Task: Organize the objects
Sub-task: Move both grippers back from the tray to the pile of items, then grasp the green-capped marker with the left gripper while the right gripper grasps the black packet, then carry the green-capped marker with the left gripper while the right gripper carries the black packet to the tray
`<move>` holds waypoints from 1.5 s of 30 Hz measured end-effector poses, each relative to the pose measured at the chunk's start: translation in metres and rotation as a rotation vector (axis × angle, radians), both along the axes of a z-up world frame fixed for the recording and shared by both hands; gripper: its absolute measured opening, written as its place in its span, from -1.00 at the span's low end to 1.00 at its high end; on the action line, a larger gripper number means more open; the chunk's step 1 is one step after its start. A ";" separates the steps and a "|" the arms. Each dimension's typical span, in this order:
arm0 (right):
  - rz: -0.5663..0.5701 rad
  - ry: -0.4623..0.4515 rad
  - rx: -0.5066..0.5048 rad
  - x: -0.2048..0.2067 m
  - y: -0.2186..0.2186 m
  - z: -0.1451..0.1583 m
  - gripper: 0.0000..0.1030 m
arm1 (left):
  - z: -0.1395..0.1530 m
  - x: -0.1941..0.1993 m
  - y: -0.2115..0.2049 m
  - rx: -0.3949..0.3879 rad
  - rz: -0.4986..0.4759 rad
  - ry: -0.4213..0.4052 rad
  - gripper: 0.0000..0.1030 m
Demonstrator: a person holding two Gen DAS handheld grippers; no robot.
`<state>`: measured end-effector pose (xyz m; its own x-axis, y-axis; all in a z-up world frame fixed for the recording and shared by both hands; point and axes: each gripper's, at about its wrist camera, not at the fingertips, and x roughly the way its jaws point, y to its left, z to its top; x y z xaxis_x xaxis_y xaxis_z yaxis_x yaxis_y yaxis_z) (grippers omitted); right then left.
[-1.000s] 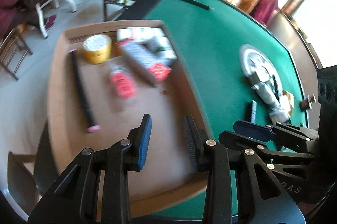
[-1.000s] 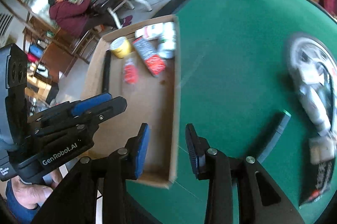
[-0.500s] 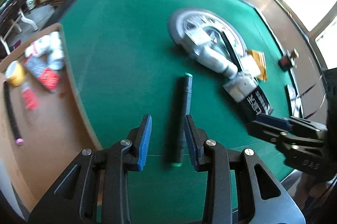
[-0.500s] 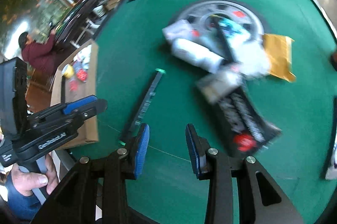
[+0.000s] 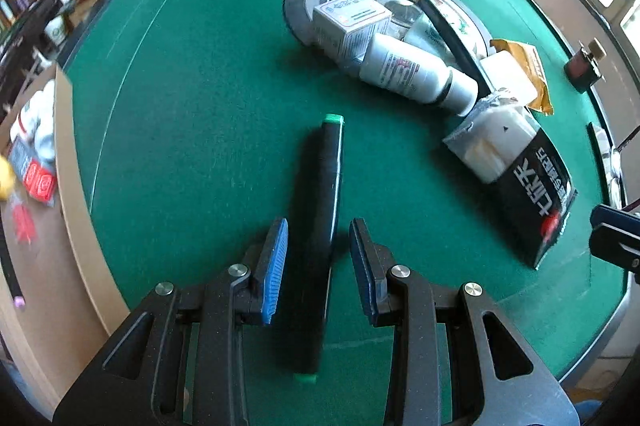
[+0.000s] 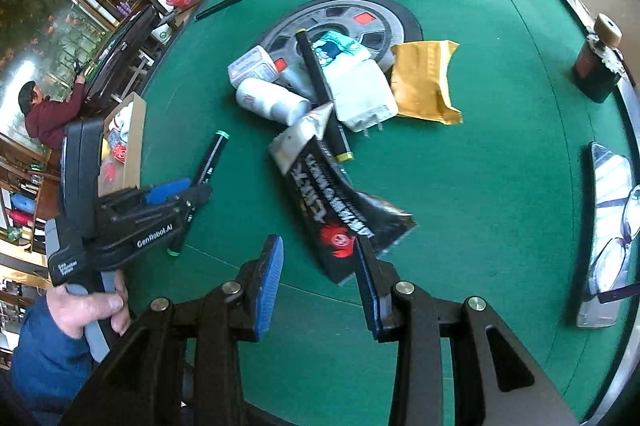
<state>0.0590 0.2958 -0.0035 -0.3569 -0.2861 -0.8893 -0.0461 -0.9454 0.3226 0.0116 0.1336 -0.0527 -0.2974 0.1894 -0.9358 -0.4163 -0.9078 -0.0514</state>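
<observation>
A: As seen from the left wrist, the left gripper (image 5: pixel 318 258) has its jaws spread on either side of a black marker with green ends (image 5: pixel 320 226) lying on the green table (image 5: pixel 192 73). The jaws have just narrowed a little; the blue pads (image 5: pixel 274 270) stand clear of the barrel, nothing pinched.

B: Noted. Surroundings?

A: At 1 o'clock of the marker, a heap: a white bottle (image 5: pixel 408 67), a white carton (image 5: pixel 350 19) and a black packet (image 5: pixel 536 193), partly on a grey disc (image 5: pixel 298 5). A cardboard box (image 5: pixel 64 165) sits at 9 o'clock.

B: Right wrist view?

A: The right gripper (image 6: pixel 320 266) has jaws spread and empty, above the near end of the black packet (image 6: pixel 336 209). The marker (image 6: pixel 208 161) lies at 10 o'clock, under the left gripper (image 6: pixel 196 193), held by a hand (image 6: pixel 92 310). A yellow envelope (image 6: pixel 424 81) is at 1 o'clock.
</observation>
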 end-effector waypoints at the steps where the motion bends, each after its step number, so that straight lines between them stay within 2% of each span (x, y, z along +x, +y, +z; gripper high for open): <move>1: 0.005 0.001 0.007 -0.001 0.000 0.000 -0.29 | -0.001 0.000 0.000 -0.001 -0.005 0.014 -0.53; 2: 0.011 0.002 0.014 -0.001 0.000 0.000 -0.28 | -0.001 0.001 0.000 -0.011 -0.006 0.034 -0.67; 3: 0.021 0.004 0.024 -0.002 -0.001 0.000 -0.27 | -0.002 0.002 -0.003 -0.004 -0.002 0.038 -0.72; 6: 0.063 0.023 0.076 -0.009 -0.009 0.000 -0.10 | -0.002 0.010 -0.011 0.023 0.013 0.025 -0.73; 13: 0.213 0.071 0.290 -0.029 -0.045 -0.012 0.16 | 0.000 0.036 -0.031 0.041 0.037 0.004 -0.73; 15: 0.256 0.068 0.366 -0.035 -0.055 -0.023 0.17 | 0.001 0.036 -0.034 0.041 0.036 0.005 -0.72; 17: 0.296 0.062 0.400 -0.041 -0.062 -0.035 0.17 | 0.001 0.039 -0.037 0.043 0.033 0.008 -0.73; 18: 0.305 0.043 0.414 -0.042 -0.063 -0.045 0.09 | 0.001 0.041 -0.034 0.039 0.028 0.013 -0.72; 20: 0.285 0.032 0.378 -0.042 -0.058 -0.051 -0.16 | 0.001 0.043 -0.033 0.033 0.029 0.029 -0.72; 22: 0.292 0.022 0.369 -0.040 -0.057 -0.050 -0.26 | 0.000 0.047 -0.030 0.016 0.024 0.052 -0.72; 27: 0.255 0.033 0.237 -0.024 -0.051 -0.033 -0.28 | 0.004 0.052 -0.039 0.098 0.049 0.015 -0.73; 31: 0.230 0.034 0.149 -0.015 -0.048 -0.025 -0.28 | 0.009 0.052 -0.042 0.120 0.057 -0.001 -0.73; 40: 0.229 0.031 0.091 -0.007 -0.053 -0.018 -0.27 | 0.029 0.050 -0.046 0.165 0.071 0.010 -0.73; 45: 0.252 0.037 0.079 -0.008 -0.068 -0.014 -0.27 | 0.039 0.053 -0.062 0.188 0.100 0.021 -0.73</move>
<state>0.0514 0.2280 -0.0173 -0.3160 -0.3001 -0.9001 0.2047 -0.9479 0.2441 0.0647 0.0715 -0.0135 -0.3422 0.3283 -0.8804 -0.3272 -0.9200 -0.2159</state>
